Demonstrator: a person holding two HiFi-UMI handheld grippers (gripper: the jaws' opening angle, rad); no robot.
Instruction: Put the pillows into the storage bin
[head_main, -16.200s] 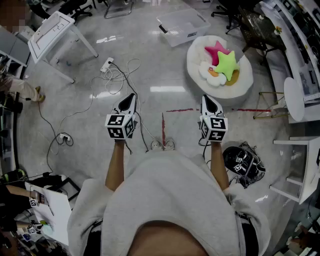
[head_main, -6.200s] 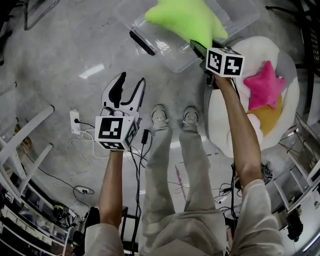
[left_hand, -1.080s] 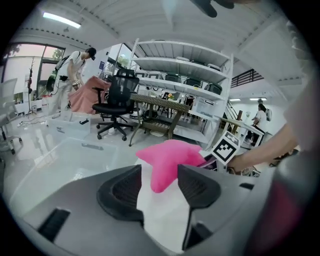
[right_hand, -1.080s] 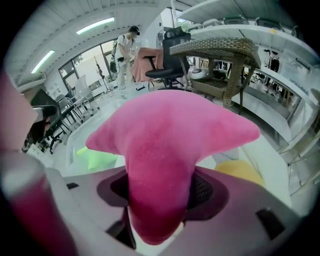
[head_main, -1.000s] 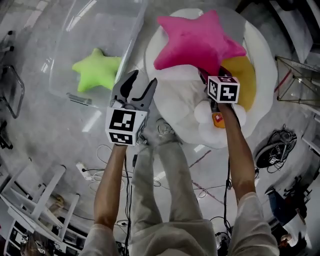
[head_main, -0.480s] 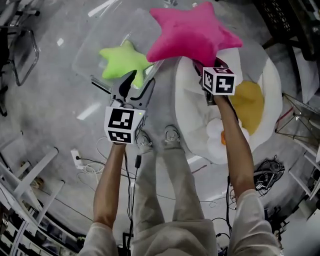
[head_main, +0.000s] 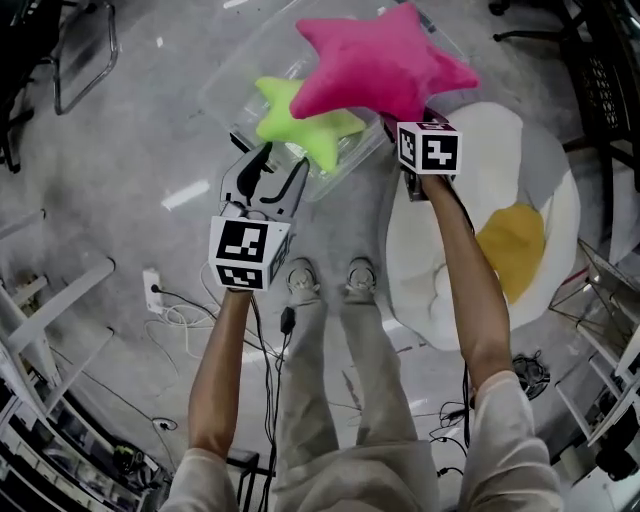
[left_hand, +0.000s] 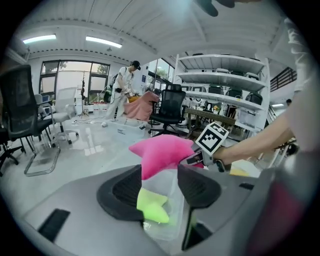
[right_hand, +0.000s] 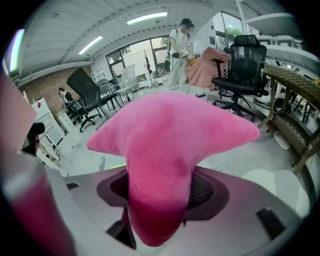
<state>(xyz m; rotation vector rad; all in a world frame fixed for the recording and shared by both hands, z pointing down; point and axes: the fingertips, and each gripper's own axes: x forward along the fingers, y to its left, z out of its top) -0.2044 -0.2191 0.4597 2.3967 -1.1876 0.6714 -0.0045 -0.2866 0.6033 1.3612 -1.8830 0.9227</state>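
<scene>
A pink star pillow (head_main: 385, 65) hangs in the air over the clear storage bin (head_main: 225, 95), with one arm pinched in my right gripper (head_main: 400, 118). In the right gripper view the pink pillow (right_hand: 165, 145) fills the space between the jaws. A green star pillow (head_main: 300, 125) lies inside the bin. My left gripper (head_main: 268, 172) is open and holds nothing, hovering at the bin's near edge; in the left gripper view the green pillow (left_hand: 151, 205) and the bin (left_hand: 172, 192) show between its jaws, and the pink pillow (left_hand: 162, 154) behind them.
A white round cushion bed (head_main: 450, 260) with a yellow pillow (head_main: 512, 245) lies on the floor to the right of my feet. Cables and a power strip (head_main: 152, 288) are at the left. A chair base (head_main: 85, 60) stands at the upper left, shelving at the right edge.
My right gripper has carried the pink pillow leftward, off the white cushion bed and over the bin. The left gripper has stayed open near the bin's edge.
</scene>
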